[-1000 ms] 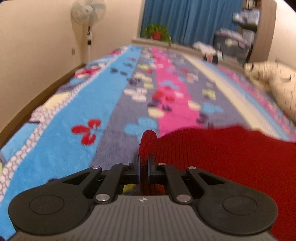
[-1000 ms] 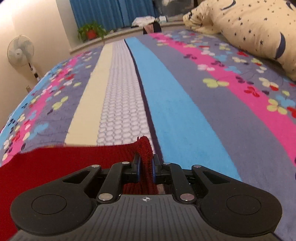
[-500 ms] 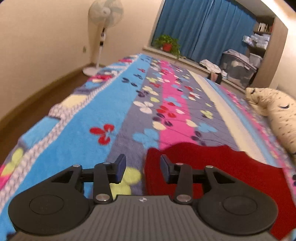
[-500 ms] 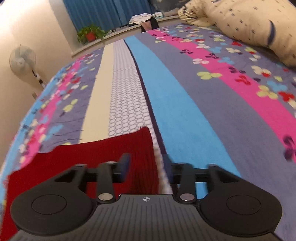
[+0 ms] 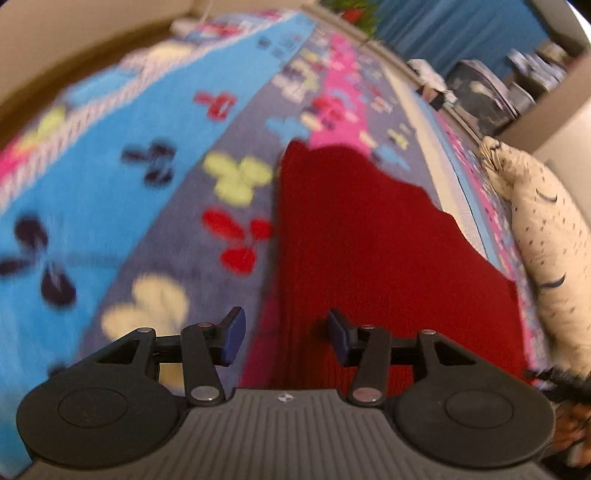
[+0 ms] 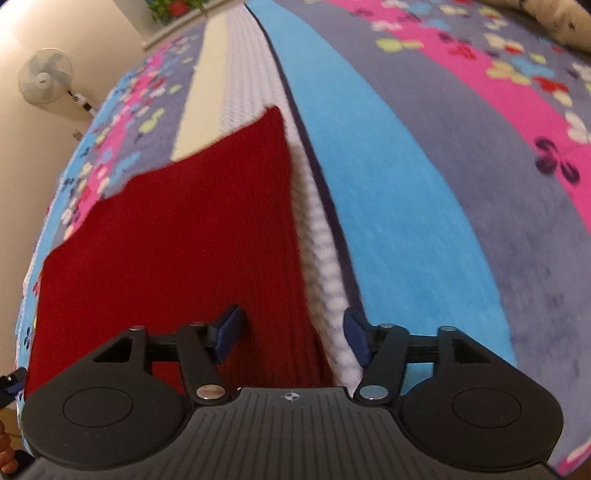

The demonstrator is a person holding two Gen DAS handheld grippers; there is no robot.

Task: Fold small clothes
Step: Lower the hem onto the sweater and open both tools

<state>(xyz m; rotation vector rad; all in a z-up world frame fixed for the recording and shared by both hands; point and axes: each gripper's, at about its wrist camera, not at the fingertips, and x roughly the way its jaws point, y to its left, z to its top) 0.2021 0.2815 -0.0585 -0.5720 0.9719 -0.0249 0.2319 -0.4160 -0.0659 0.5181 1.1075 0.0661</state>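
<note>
Left wrist view, blurred by motion. Left gripper [image 5: 284,338] at six o'clock, fingers [image 5: 233,334] spread wide, pinching nothing. Red knit garment [image 5: 369,251] lying flat on the bed, running from between the fingers up toward twelve o'clock and widening toward three o'clock. Garment's left edge falling in the gap between the two fingers, with the right finger over red cloth and the left finger over the bedspread [image 5: 110,177]; contact between fingers and cloth not discernible. Bedspread striped in blue, grey-purple and pink with a clover-like print, filling nine to twelve o'clock. Cream pillow [image 5: 543,236] with small dark marks at three o'clock, just beyond the garment's far side. Blue curtain [image 5: 454,26] and a potted plant [image 5: 351,11] at one and twelve o'clock, both smeared.

Right wrist view, sharper. Right gripper [image 6: 291,338] at six o'clock, fingers [image 6: 229,332] likewise spread apart and holding nothing. Same red knit garment [image 6: 184,240] flat on the bed, occupying seven to eleven o'clock, its far corner pointing toward twelve o'clock. Garment's right edge running down between the fingers: left finger above red cloth, right finger above a white textured stripe of the bedspread [image 6: 406,184]. Blue, grey and pink stripes sweeping from one to five o'clock. Standing fan [image 6: 46,79] against the wall at ten o'clock. Potted plant [image 6: 173,7] at the top edge near eleven o'clock.
</note>
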